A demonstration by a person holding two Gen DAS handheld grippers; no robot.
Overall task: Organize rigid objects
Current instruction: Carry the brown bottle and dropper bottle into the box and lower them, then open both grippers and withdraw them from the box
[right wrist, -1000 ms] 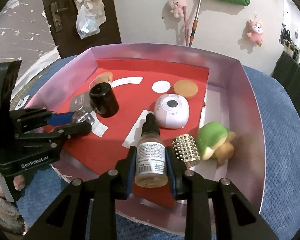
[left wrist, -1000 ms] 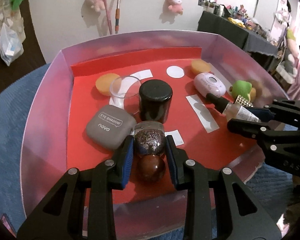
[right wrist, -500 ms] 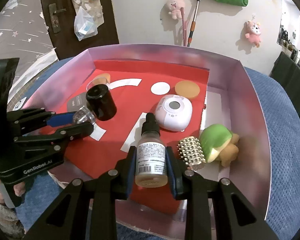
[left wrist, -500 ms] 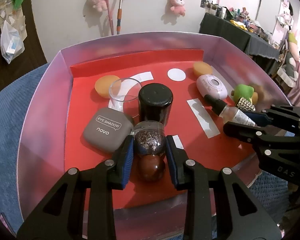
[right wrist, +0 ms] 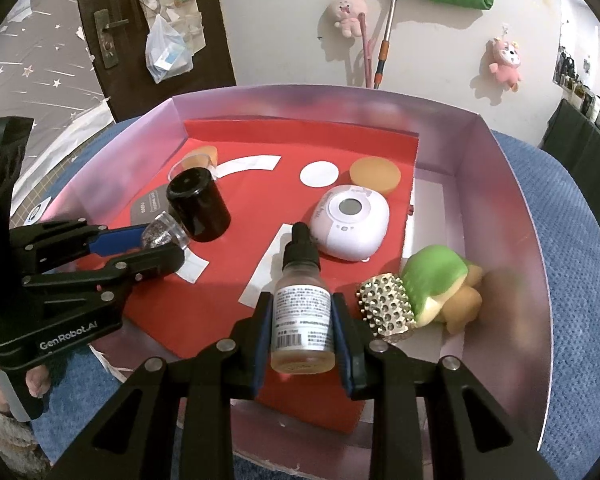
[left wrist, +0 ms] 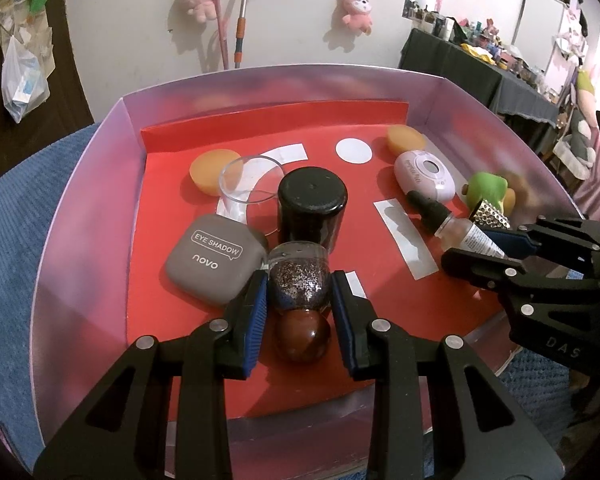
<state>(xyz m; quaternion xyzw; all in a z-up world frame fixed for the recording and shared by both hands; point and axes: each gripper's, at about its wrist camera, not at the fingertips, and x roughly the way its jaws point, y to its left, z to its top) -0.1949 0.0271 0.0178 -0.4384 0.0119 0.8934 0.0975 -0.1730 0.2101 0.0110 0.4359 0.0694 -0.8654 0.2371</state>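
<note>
My left gripper (left wrist: 299, 280) is shut on a glitter bottle (left wrist: 298, 280) with a brown round cap, held over the near edge of the red mat; it also shows in the right wrist view (right wrist: 162, 232). My right gripper (right wrist: 302, 312) is shut on a dropper bottle (right wrist: 303, 312) with a black top and white label; it also shows in the left wrist view (left wrist: 460, 232). Both grippers are over the pink box (left wrist: 84, 240).
On the red mat (left wrist: 364, 208) sit a black jar (left wrist: 312, 208), a grey eye shadow case (left wrist: 214, 258), a clear cup (left wrist: 252, 184), two orange discs (left wrist: 212, 168), a pale pink device (right wrist: 350, 220), a studded silver piece (right wrist: 386, 312) and a green turtle toy (right wrist: 440, 284).
Both grippers have pulled back and up a little with their bottles still held. The objects in the box have not moved.
</note>
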